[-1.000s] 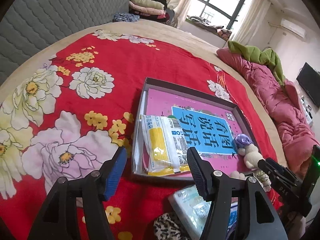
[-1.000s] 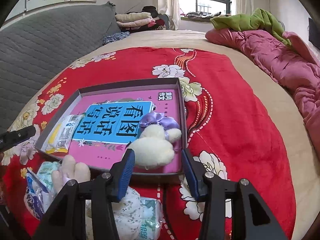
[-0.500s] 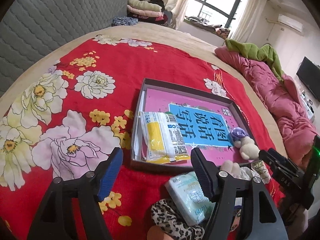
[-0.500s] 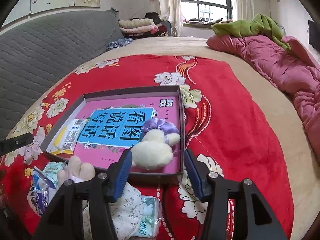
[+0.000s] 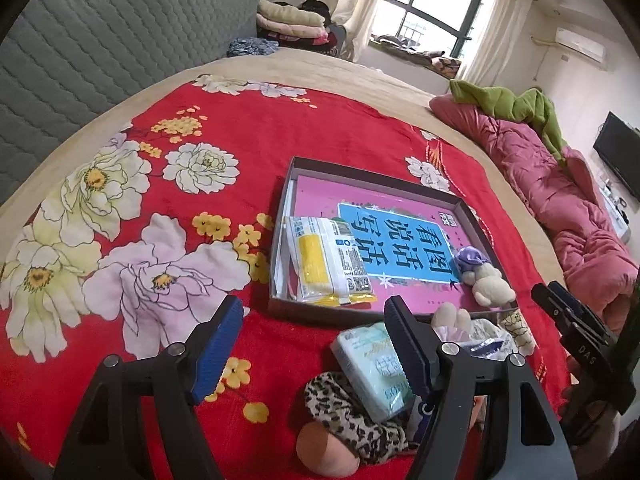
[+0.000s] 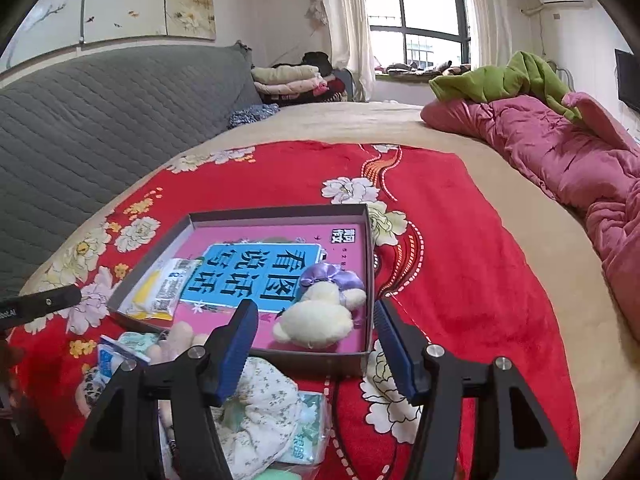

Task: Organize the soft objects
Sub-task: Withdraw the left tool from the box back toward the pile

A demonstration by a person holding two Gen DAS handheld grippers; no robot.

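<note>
Soft objects are divided between a shallow grey box (image 5: 376, 176) and a loose heap just in front of it on the red floral blanket (image 5: 248, 128). Inside the box, a yellow-and-white soft pack (image 5: 326, 260) is laid flat at the left end, over a pink book with a blue title panel (image 5: 396, 240). A cream plush toy with a purple satin bow (image 6: 320, 312) is laid at the right end of the box, close to the near wall.

In the heap outside the box, a pale green tissue pack (image 5: 372, 364) is seen leaning on a leopard-print item (image 5: 344, 412), with a peach-coloured rounded piece touching its near edge. A second plush in floral cloth (image 6: 264, 392) and another green tissue pack (image 6: 308, 436) are seen beside them in the right wrist view.

The left gripper (image 5: 308, 348) is held above the blanket near the box's front left corner; its jaws have just been opening and are spread wide, with nothing grasped between the blue pads. The right gripper (image 6: 316, 344) is held over the box's front wall, in line with the cream plush; its jaws have likewise just been opening, and the pads are parted, clear of the toy, which is released.

A pink quilt (image 6: 560, 160) and a green garment (image 6: 508, 80) are piled at the far side of the bed.
</note>
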